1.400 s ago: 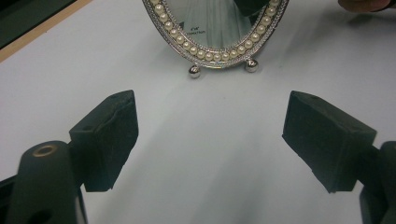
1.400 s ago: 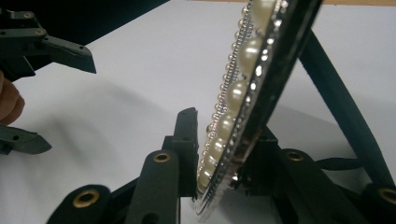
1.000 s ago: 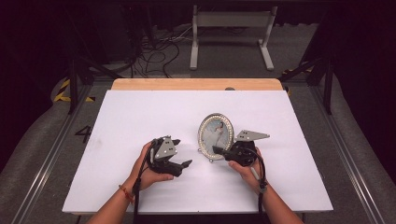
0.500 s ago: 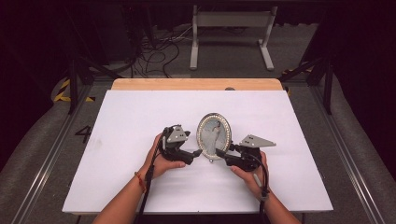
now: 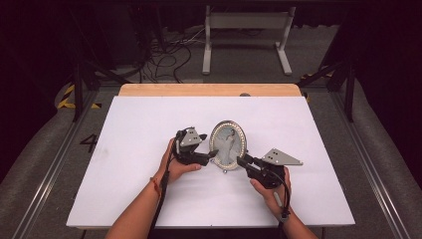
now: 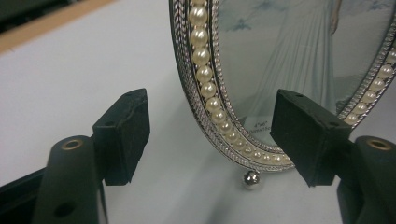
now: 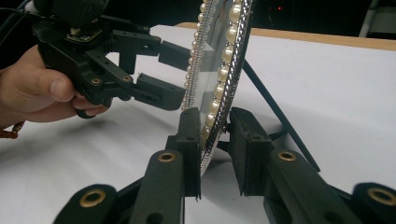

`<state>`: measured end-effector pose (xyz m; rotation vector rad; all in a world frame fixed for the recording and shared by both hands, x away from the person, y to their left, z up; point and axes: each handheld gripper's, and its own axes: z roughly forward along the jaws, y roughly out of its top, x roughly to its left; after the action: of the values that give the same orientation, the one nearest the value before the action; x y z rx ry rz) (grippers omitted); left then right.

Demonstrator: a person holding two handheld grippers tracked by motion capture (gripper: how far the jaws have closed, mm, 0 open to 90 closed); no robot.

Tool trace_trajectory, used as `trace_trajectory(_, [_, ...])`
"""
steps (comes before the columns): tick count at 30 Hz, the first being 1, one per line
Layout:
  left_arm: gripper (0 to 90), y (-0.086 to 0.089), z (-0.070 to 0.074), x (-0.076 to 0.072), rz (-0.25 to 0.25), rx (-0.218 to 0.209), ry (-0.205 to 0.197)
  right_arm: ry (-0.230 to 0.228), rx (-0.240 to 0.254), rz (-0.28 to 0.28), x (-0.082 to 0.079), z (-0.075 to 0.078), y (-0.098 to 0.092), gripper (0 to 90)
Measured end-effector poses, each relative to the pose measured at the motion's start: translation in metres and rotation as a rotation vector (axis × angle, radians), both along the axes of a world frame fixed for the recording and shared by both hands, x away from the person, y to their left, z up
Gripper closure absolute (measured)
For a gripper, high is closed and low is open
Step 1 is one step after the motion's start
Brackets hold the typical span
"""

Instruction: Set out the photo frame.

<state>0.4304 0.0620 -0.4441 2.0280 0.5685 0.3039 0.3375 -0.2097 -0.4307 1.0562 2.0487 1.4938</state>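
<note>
A: What lies around the oval picture frame [image 5: 228,145]?

B: Little. It stands upright near the middle of the white table [image 5: 124,149], propped on a dark strut [image 7: 275,109] behind. Beyond the table's wooden far edge are cables and a white stand on the floor.

A: And the hands?

B: Both forearms come in from the near side. The right tongs [image 5: 245,162] reach in low at the frame's lower right rim; their jaws have just been closing, and the right gripper view has the beaded rim [image 7: 219,100] between them, pads close against it.

A: The left tongs [image 5: 213,155]?

B: At the frame's left edge, jaws apart and just closing. The left gripper view shows the rim [image 6: 210,93] between the pads [image 6: 123,133], untouched, with a small ball foot [image 6: 251,179] on the table.
</note>
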Motion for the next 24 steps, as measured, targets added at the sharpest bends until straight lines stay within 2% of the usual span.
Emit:
trace_trajectory(2, [28.3,-0.001,0.001,0.003,-0.002,-0.022,0.017,0.001,-0.010,0.004,0.000,0.001,0.000,75.1])
trace_trajectory(5, [28.1,-0.004,0.002,0.004,-0.009,-0.020,0.029,0.008,-0.007,0.012,0.001,0.002,0.000,75.2])
trace_trajectory(8, [27.8,-0.008,0.002,0.005,-0.030,0.002,0.026,0.010,-0.012,0.020,0.002,0.002,-0.001,75.2])
trace_trajectory(11, [33.4,-0.011,0.003,0.002,-0.069,0.017,0.024,0.007,-0.014,0.018,0.003,0.003,0.000,75.4])
trace_trajectory(13, [37.2,-0.012,0.004,0.000,-0.063,0.036,0.016,0.008,-0.019,0.023,0.004,0.003,-0.001,75.5])
trace_trajectory(16, [41.4,-0.011,0.005,-0.001,-0.057,0.038,0.020,0.011,-0.019,0.021,0.004,0.003,-0.001,75.5])
trace_trajectory(21, [44.3,-0.006,0.007,-0.003,-0.055,0.061,0.017,0.032,0.007,0.019,0.009,0.002,-0.004,75.8])
trace_trajectory(24, [45.7,-0.003,0.007,-0.006,-0.053,0.064,0.008,0.032,-0.001,0.012,0.011,0.002,-0.003,75.7])
